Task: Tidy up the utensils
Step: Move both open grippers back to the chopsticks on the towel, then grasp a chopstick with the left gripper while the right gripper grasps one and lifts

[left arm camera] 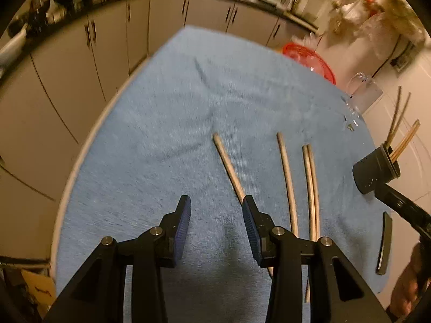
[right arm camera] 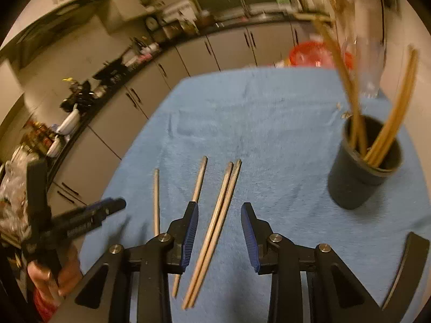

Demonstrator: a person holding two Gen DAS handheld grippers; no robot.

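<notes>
Several wooden chopsticks lie on the blue towel [left arm camera: 167, 123]. In the left wrist view one single chopstick [left arm camera: 229, 167] runs under the right fingertip of my left gripper [left arm camera: 216, 199], which is open with only towel between its pads. A second single chopstick [left arm camera: 287, 180] and a pair [left arm camera: 311, 188] lie to its right. In the right wrist view my right gripper [right arm camera: 218, 206] is open, straddling the pair of chopsticks [right arm camera: 218, 231] without pressing on it. A black cup [right arm camera: 361, 172] at the right holds several chopsticks [right arm camera: 390, 123].
A red basket [right arm camera: 309, 51] and a clear glass jar [right arm camera: 371, 62] stand at the towel's far edge. A black curved strip [left arm camera: 385, 242] lies at the towel's right side. A hand [right arm camera: 48, 277] holds the left gripper [right arm camera: 94, 215]. Kitchen cabinets surround the table.
</notes>
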